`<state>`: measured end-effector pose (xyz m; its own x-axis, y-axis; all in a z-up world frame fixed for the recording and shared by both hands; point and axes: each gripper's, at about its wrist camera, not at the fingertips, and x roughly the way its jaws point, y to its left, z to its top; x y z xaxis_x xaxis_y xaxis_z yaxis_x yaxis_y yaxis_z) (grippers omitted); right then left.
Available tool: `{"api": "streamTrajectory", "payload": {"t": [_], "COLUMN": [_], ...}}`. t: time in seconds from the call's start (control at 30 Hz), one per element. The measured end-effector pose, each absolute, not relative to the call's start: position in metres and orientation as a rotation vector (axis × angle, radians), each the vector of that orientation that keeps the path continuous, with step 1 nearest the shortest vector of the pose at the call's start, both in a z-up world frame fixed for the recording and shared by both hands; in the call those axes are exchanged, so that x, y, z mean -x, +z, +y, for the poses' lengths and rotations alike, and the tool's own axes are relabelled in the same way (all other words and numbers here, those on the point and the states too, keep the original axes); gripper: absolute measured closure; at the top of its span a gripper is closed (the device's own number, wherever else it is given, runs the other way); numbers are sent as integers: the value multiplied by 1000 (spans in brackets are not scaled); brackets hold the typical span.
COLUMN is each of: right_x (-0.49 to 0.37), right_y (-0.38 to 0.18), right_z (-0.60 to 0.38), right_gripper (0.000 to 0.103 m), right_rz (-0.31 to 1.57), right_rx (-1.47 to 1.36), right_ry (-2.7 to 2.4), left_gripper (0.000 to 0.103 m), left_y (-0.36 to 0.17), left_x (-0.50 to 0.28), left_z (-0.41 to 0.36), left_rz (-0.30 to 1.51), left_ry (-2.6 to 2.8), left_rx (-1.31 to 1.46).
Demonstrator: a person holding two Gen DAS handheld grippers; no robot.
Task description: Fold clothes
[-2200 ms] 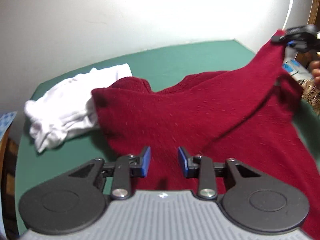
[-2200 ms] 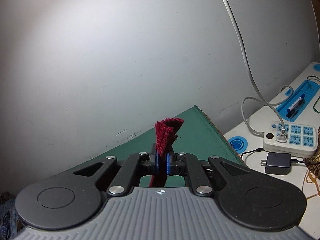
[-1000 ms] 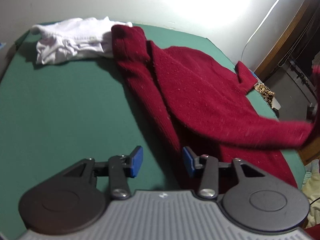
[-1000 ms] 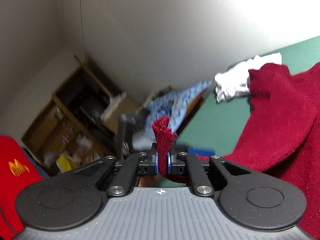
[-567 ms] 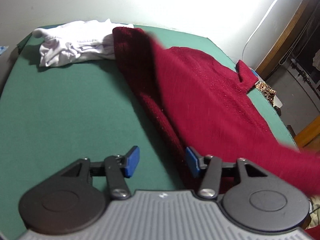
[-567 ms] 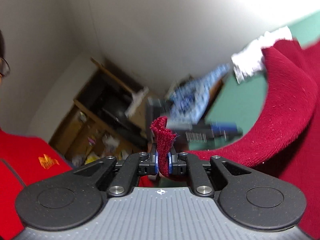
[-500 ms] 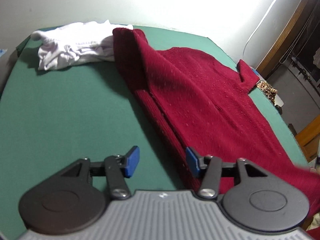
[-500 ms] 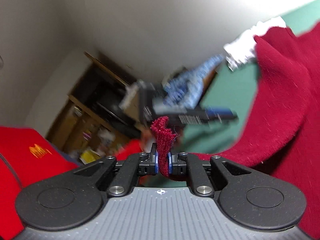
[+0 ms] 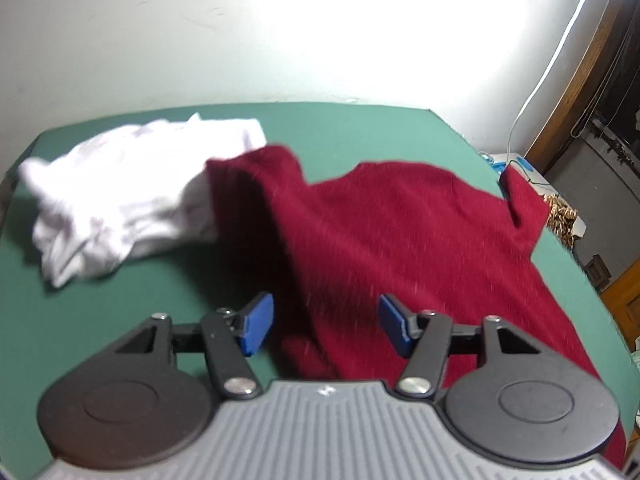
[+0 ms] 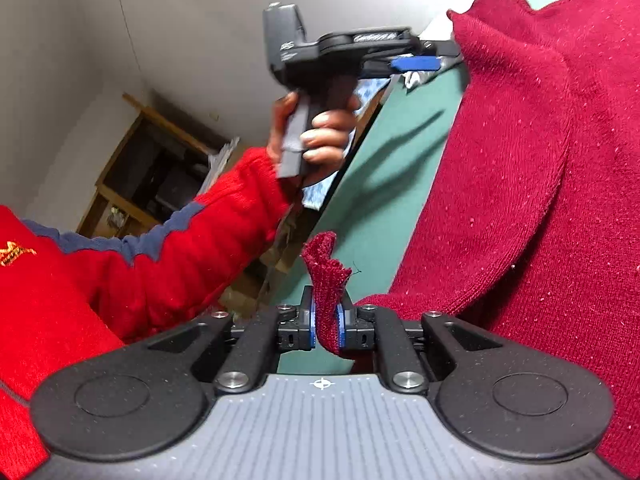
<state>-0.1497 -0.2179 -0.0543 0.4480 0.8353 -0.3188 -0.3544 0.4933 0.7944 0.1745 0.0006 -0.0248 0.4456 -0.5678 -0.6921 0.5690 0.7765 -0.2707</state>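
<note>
A dark red knitted sweater (image 9: 400, 236) lies spread over the green table (image 9: 120, 300), one sleeve folded across its body. My left gripper (image 9: 326, 324) hovers open over the sweater's near left edge, nothing between its blue pads. My right gripper (image 10: 325, 326) is shut on a bunched end of the red sweater (image 10: 560, 160), a tuft of knit sticking up between the pads. In the right wrist view a person's hand (image 10: 316, 136) holds the left gripper (image 10: 416, 64) above the table edge.
A crumpled white garment (image 9: 120, 196) lies at the table's far left, touching the sweater. A white wall stands behind the table. A cable (image 9: 552, 64), a wooden door frame (image 9: 580, 80) and small items sit past the right edge. Shelves (image 10: 152, 172) stand beyond the near edge.
The left gripper has swung up and toward the far wall, over the sweater's left edge. The right gripper keeps its hold on the sleeve end; the left gripper now appears clearly in its view.
</note>
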Motion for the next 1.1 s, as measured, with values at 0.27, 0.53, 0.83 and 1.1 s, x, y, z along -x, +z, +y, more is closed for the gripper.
{"api": "streamTrajectory", "payload": {"t": [0.27,0.53,0.83,1.1], "right_x": [169,168,162,159], "right_y": [-54,-52,-57,-93], "right_z": [-227,-240,-242,-214], "right_gripper": [90,90,91,90], "right_rz": [711,665,680,894], "right_rx": [-777,-835,-892,-717], "right_ry": [744,808,835,811], "left_gripper": [97,92,83,71], "left_y": [-21,-20,-33,-20], "left_x": [-175,-171,-172,-156], "left_z": [-6,-7,-23,-13], "left_rz": [831,817,834,785], "left_ry": [-677,-628,-557,-495], "left_rx": [-20,-80,-169,-245]}}
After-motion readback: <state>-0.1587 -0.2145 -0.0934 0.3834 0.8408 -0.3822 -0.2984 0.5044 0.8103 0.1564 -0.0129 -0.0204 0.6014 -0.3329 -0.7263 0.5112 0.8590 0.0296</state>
